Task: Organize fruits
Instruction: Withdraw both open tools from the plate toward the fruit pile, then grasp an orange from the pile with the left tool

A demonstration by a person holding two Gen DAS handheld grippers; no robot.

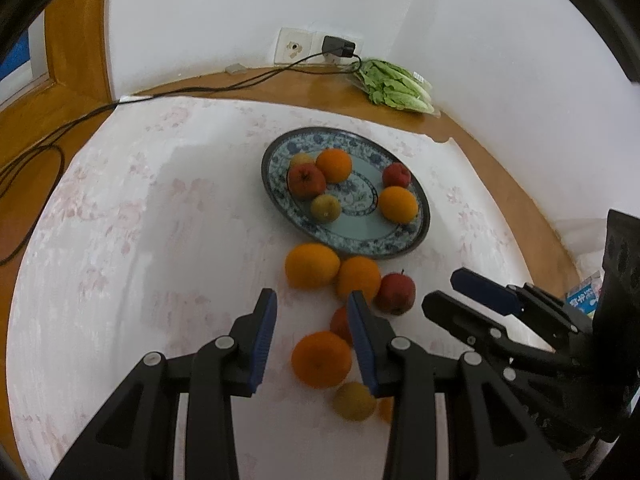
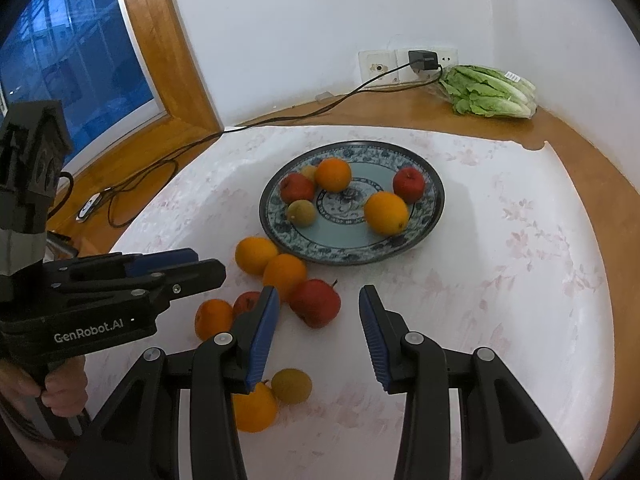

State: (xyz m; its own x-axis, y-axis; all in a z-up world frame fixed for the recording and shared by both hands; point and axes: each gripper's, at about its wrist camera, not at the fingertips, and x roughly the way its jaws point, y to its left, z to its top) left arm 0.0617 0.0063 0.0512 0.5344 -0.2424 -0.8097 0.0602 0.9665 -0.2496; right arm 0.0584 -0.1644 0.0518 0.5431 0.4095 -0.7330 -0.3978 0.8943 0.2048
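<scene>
Left gripper part-open, empty, over loose oranges and apples on the worktop mid-front. Blue patterned plate beyond, toward the back edge, holds six fruits. Right gripper part-open, empty, beside a red apple.
</scene>
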